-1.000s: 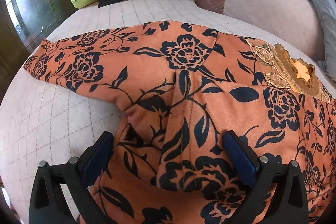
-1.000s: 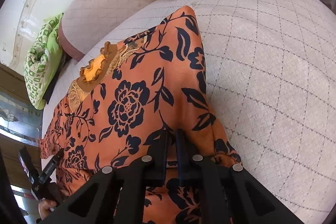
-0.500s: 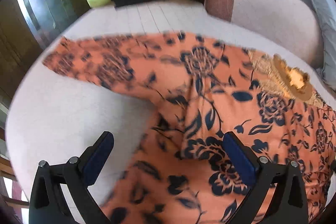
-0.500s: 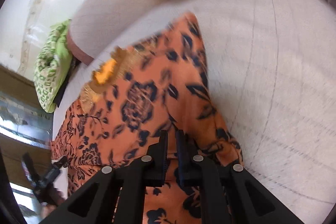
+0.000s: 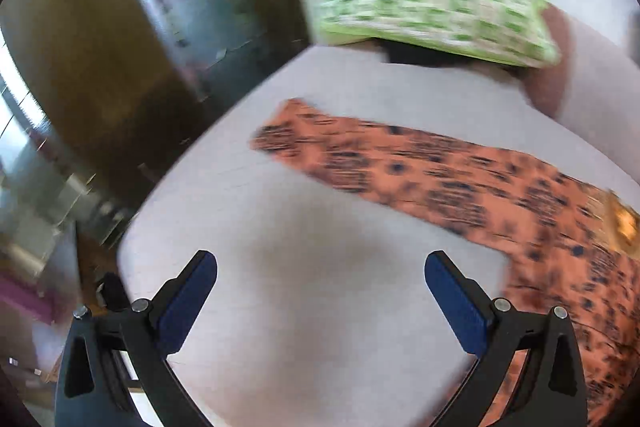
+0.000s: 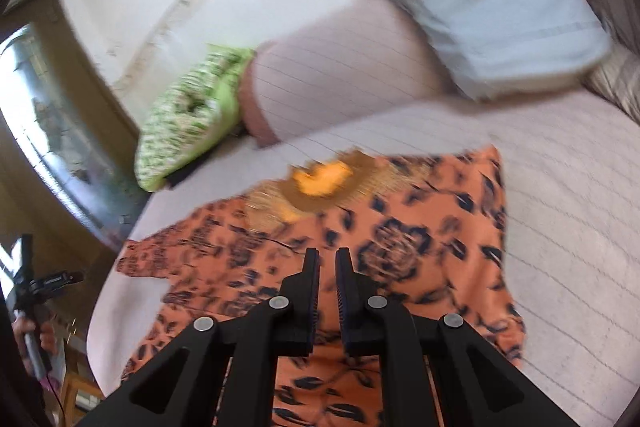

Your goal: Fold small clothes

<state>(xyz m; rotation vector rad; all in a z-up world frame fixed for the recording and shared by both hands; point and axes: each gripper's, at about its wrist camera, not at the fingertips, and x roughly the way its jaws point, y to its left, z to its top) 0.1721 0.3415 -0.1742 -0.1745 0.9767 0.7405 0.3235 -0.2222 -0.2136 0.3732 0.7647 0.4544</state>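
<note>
Working at the early stage of the fold, judging by the orange garment lying mostly flat and open on the pale quilted seat, neckline toward the backrest and one long sleeve stretching out toward the seat's edge. Holding the left gripper spread wide over bare upholstery, nothing between its blue pads, and well clear of the cloth, which is showing only to the right in that view. Keeping the right gripper pressed almost together above the lower body of the garment. Not managing to tell through the motion blur whether a thin fold of fabric is being pinched there. Calling next, most likely, for reaching the open tongs to the outstretched sleeve and carrying it in across the body, with the other side pinning or lifting the hem so the panel is not sliding. Looking soft and faintly suede-like, draping without stiffness, printing dark navy roses and leaves on burnt orange, and ending at the collar in a gold embroidered yoke — stiffer-looking and probably less willing to crease. Offering some grip underneath through the stitched diamond grid of the cover. Sitting off at the far end, a puffy green checked pillow and a smooth pale blue pillow — both apart from the work.
</note>
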